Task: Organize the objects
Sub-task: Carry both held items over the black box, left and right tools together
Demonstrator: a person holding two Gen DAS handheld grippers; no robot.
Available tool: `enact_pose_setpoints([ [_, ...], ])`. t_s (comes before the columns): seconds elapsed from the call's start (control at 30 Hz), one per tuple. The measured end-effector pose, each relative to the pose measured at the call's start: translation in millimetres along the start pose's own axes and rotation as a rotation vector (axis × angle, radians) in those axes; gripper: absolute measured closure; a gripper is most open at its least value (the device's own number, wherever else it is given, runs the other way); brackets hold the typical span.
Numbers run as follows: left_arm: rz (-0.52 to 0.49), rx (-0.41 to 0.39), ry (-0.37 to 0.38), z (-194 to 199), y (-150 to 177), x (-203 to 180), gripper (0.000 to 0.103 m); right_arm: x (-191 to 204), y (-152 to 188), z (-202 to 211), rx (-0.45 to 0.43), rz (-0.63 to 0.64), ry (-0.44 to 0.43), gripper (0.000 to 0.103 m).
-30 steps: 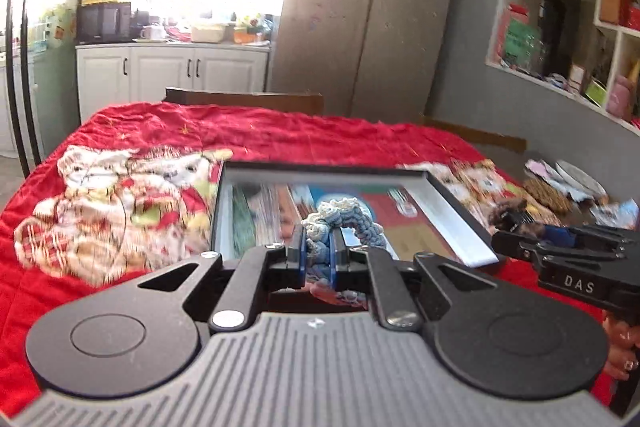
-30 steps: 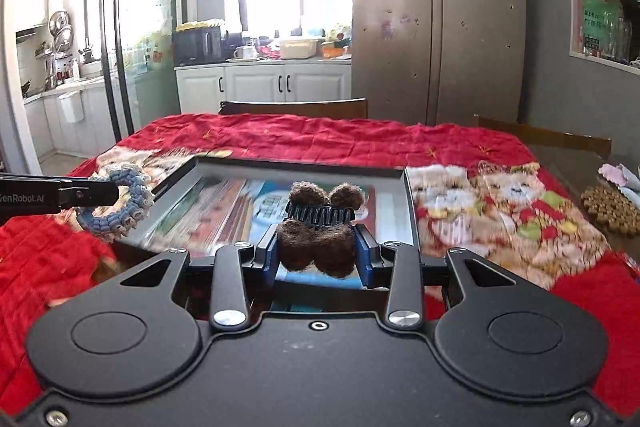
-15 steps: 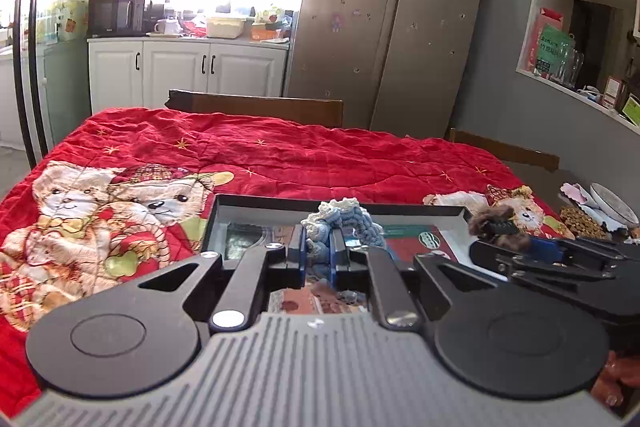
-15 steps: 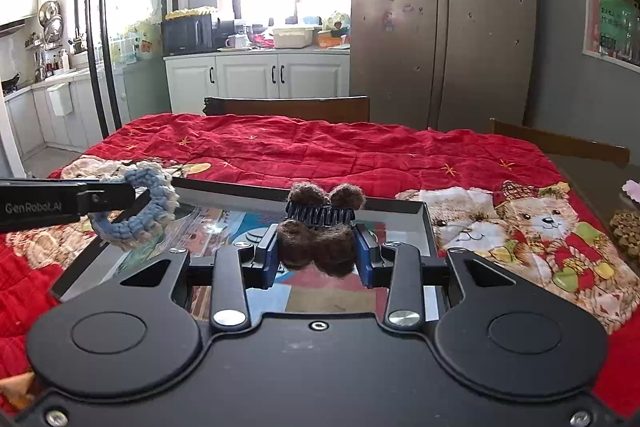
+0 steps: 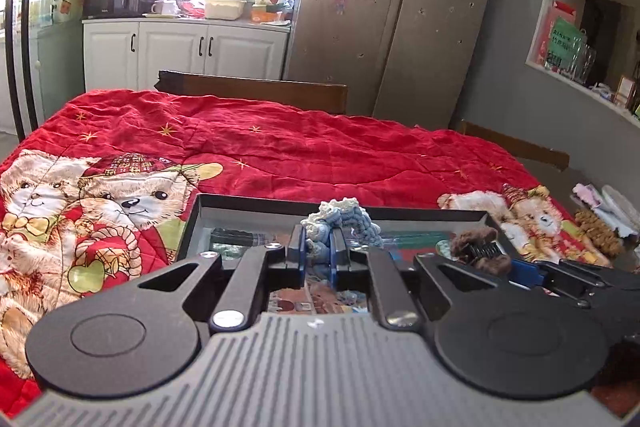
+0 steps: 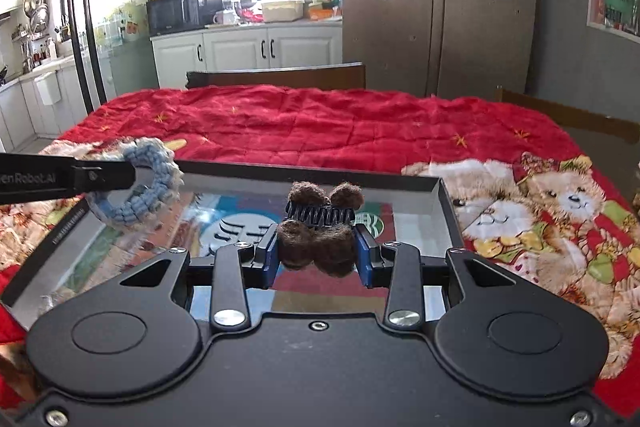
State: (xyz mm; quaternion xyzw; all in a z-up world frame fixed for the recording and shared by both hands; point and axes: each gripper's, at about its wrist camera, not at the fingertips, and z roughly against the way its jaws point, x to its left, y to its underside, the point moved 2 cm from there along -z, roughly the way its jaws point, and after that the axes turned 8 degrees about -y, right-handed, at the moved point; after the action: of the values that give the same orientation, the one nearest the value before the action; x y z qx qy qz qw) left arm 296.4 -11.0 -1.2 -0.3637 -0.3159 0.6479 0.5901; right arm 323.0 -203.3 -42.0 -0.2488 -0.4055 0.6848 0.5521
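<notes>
My left gripper [image 5: 319, 253] is shut on a blue and white crocheted scrunchie [image 5: 344, 223], held over the near part of a black-rimmed tray [image 5: 244, 205]. The scrunchie [image 6: 136, 193] and the left gripper's fingers [image 6: 80, 177] also show at the left of the right wrist view. My right gripper [image 6: 318, 255] is shut on a brown fuzzy hair claw clip [image 6: 320, 227], held above the tray [image 6: 436, 187]. The clip [image 5: 478, 251] shows at the right of the left wrist view.
The tray lies on a red quilt with teddy bear prints [image 6: 320, 123]. Wooden chair backs [image 5: 256, 89] stand at the far side. Small items and a brown beaded piece [image 5: 598, 231] lie at the table's right edge. A fridge and cabinets stand behind.
Both grippers have pulled back and tilted up, so the tray sits lower and nearer in view. Each still holds its item over the tray.
</notes>
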Motion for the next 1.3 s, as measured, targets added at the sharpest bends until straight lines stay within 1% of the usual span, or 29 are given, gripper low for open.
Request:
enact_pose_setpoints([
  [0.13, -0.015, 0.025, -0.015, -11.0, 3.5, 1.2, 0.089, -2.2, 4.2, -11.0, 0.015, 0.005, 0.011, 0.067],
  [0.27, -0.029, 0.054, -0.020, -20.7, 7.6, 1.0, 0.089, -4.3, 6.7, -17.6, 0.032, 0.003, -0.004, 0.067],
  [0.4, -0.040, 0.068, -0.018, -24.2, 11.1, -0.5, 0.089, -3.7, 6.3, -17.8, 0.031, 0.005, -0.007, 0.067],
  [0.57, -0.057, 0.086, -0.020, -28.8, 13.7, -3.0, 0.089, -1.9, 7.3, -22.2, 0.054, 0.007, -0.009, 0.067],
  [0.83, -0.069, 0.115, -0.049, -35.4, 16.6, -1.7, 0.088, -1.2, 8.8, -26.3, 0.080, 0.008, 0.003, 0.067],
  [1.3, -0.081, 0.155, -0.071, -43.3, 21.2, -1.0, 0.088, 1.5, 9.2, -29.1, 0.100, 0.029, 0.020, 0.066],
])
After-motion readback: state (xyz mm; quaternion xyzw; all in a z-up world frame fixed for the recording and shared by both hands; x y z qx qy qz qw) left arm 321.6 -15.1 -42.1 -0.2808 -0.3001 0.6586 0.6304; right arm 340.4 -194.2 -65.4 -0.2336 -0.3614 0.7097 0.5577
